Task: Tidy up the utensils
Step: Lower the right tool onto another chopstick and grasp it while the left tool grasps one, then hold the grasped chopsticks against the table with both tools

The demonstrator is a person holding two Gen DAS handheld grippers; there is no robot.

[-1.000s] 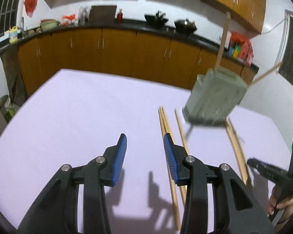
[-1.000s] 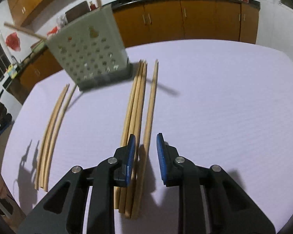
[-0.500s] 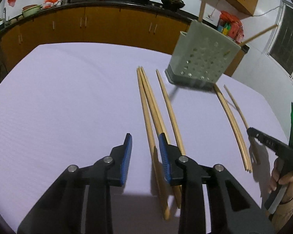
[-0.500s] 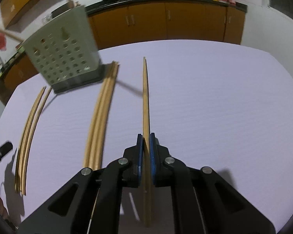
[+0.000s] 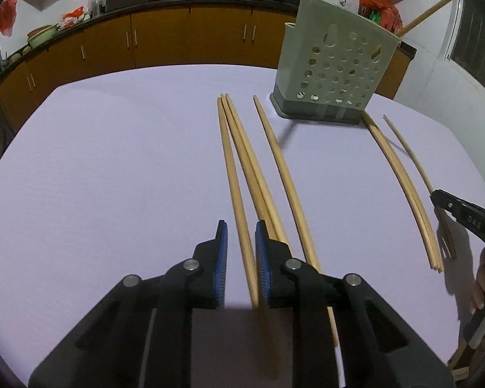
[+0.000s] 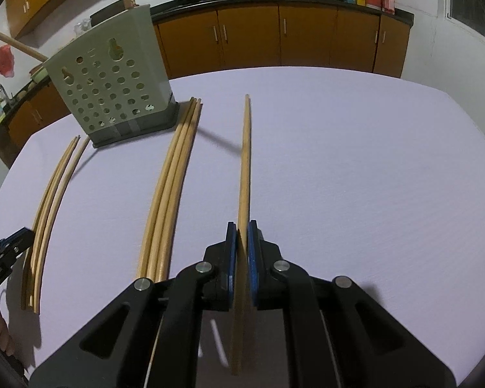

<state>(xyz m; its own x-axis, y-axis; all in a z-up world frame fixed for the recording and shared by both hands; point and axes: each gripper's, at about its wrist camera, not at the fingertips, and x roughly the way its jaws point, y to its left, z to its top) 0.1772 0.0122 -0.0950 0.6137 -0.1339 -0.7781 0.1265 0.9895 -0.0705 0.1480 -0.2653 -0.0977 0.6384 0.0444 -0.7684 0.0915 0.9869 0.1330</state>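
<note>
Wooden chopsticks lie on a lilac table. My right gripper is shut on one chopstick and holds it above the table, pointing away. A bundle of three chopsticks lies to its left, with more chopsticks at far left. My left gripper is partly open around one chopstick, with two more under its right finger. The grey perforated holder stands at the back right with chopsticks in it; it also shows in the right wrist view.
The other gripper shows at the right edge of the left wrist view, near a curved pair of chopsticks. A single chopstick lies right of my left gripper. Kitchen cabinets and a counter stand behind the table.
My right gripper closed on one chopstick and lifted it off the table. My left gripper moved down over the left bundle and narrowed around a chopstick.
</note>
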